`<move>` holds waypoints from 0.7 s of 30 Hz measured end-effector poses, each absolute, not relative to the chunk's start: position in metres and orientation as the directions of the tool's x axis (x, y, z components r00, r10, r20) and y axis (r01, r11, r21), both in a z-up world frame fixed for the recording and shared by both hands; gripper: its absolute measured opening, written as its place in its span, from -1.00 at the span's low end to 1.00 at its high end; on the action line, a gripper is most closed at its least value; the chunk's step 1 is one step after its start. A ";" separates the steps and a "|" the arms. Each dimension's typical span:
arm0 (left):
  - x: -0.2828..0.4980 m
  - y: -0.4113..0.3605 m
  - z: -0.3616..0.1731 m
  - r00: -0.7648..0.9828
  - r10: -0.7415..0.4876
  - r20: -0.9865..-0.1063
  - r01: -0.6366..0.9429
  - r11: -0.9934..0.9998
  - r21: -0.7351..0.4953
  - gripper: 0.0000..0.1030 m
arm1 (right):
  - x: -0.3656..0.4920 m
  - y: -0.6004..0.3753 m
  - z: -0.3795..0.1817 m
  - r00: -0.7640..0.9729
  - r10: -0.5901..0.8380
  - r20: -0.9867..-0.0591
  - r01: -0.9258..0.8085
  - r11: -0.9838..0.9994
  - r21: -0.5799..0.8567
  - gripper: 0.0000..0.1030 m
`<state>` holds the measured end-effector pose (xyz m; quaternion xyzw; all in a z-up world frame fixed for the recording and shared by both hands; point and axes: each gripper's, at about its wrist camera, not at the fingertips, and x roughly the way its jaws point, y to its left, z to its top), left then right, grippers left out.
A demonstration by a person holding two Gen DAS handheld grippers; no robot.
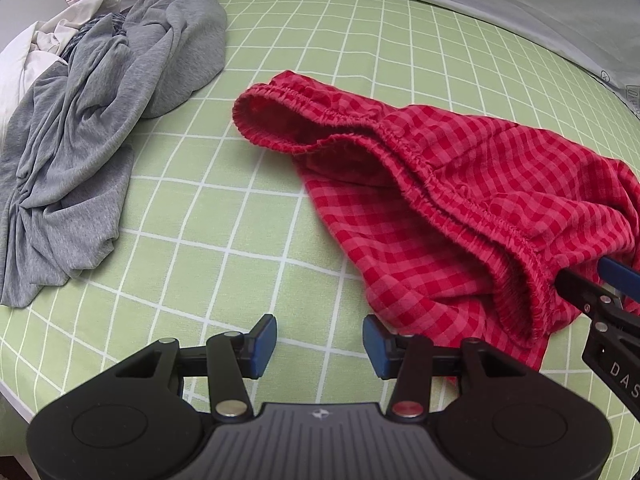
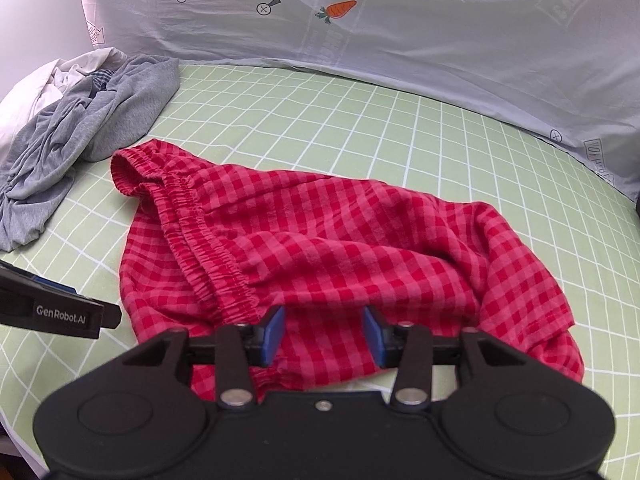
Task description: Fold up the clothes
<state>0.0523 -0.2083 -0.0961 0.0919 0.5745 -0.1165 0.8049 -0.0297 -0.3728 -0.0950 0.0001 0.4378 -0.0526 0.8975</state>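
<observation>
Left wrist view: left claw (image 1: 319,346) gapes empty, low over the green checked bed (image 1: 208,208), just left of the red shorts (image 1: 452,216). Right claw (image 1: 580,276) enters at the right edge, its tips at the waistband (image 1: 424,168); whether it pinches cloth cannot be told there. Right wrist view shows right claw (image 2: 324,336) spread wide over the shorts (image 2: 340,240), nothing between its pads (image 2: 274,330). Grey clothes (image 1: 88,128) lie heaped upper left, apart from the shorts. Open sheet lies between them. Printed bedding (image 2: 360,40) closes the far edge.
</observation>
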 end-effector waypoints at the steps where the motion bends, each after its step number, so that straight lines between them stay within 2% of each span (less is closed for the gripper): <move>1: 0.052 -0.208 -0.096 0.312 -0.085 -0.946 0.299 0.954 0.014 -0.04 | -0.030 -0.370 -0.095 0.614 -0.090 -0.784 0.087 0.995 -0.046 -0.14; 5: 0.051 -0.205 -0.097 0.314 -0.088 -0.945 0.319 0.948 0.018 -0.03 | -0.031 -0.360 -0.098 0.602 -0.069 -0.795 0.062 0.997 -0.040 -0.13; 10: 0.051 -0.198 -0.099 0.312 -0.084 -0.946 0.331 0.943 0.025 -0.03 | -0.032 -0.348 -0.103 0.586 -0.036 -0.810 0.038 0.999 -0.018 -0.03; 13: 0.051 -0.193 -0.100 0.309 -0.079 -0.948 0.329 0.944 0.028 -0.03 | -0.030 -0.341 -0.109 0.564 -0.072 -0.822 0.033 0.997 -0.065 -0.01; 15: 0.052 -0.191 -0.100 0.310 -0.077 -0.948 0.324 0.946 0.029 -0.03 | -0.027 -0.343 -0.114 0.544 -0.091 -0.834 0.043 0.996 -0.081 -0.17; 18: 0.054 -0.191 -0.099 0.311 -0.075 -0.948 0.316 0.948 0.029 -0.03 | -0.025 -0.353 -0.114 0.544 -0.070 -0.836 0.068 0.997 -0.038 -0.80; 21: 0.058 -0.192 -0.098 0.308 -0.077 -0.948 0.306 0.952 0.022 -0.03 | -0.021 -0.365 -0.103 0.573 -0.077 -0.816 0.094 0.995 -0.028 -0.91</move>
